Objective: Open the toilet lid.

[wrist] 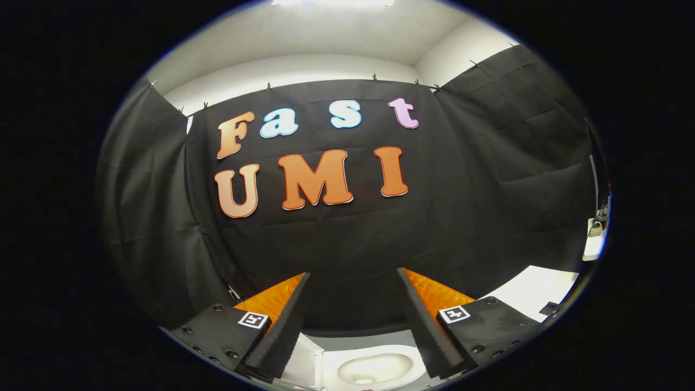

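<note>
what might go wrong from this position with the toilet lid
1. The hand-held gripper is open and holds nothing, aimed mostly at the black cloth wall; the toilet sits low, below and between the fingers, so a reach may start off target.
2. What shows looks like an open bowl, and the lid itself cannot be made out, so its state is uncertain; closing the fingers on the wrong part is possible.

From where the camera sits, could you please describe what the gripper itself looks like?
The gripper has two long wedge-shaped jaws that taper toward their tips, with ribbed, textured faces on the sides turned to each other. Each jaw is mounted on a flat dark block studded with round screw heads. Each block carries a small square black-and-white marker near its inner corner. The jaws stand apart, nothing between them.
</note>
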The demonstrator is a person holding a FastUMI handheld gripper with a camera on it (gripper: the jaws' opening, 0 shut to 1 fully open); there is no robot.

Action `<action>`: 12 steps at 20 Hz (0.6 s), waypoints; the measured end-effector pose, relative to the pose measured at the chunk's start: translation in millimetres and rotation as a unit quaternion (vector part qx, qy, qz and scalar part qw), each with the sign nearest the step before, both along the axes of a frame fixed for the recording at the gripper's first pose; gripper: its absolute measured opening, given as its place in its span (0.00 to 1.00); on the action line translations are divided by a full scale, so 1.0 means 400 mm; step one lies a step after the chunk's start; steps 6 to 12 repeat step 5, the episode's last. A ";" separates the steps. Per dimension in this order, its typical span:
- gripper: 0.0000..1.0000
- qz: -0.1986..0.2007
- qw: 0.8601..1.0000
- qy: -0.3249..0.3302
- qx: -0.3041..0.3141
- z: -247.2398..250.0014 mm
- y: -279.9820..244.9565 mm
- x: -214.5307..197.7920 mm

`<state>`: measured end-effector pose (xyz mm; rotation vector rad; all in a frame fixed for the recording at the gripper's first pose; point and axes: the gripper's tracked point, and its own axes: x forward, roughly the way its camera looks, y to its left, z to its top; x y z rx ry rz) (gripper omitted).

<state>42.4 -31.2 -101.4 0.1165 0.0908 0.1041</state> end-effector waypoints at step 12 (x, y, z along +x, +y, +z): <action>0.98 -0.002 1.000 0.001 0.001 -0.005 -0.005 -0.002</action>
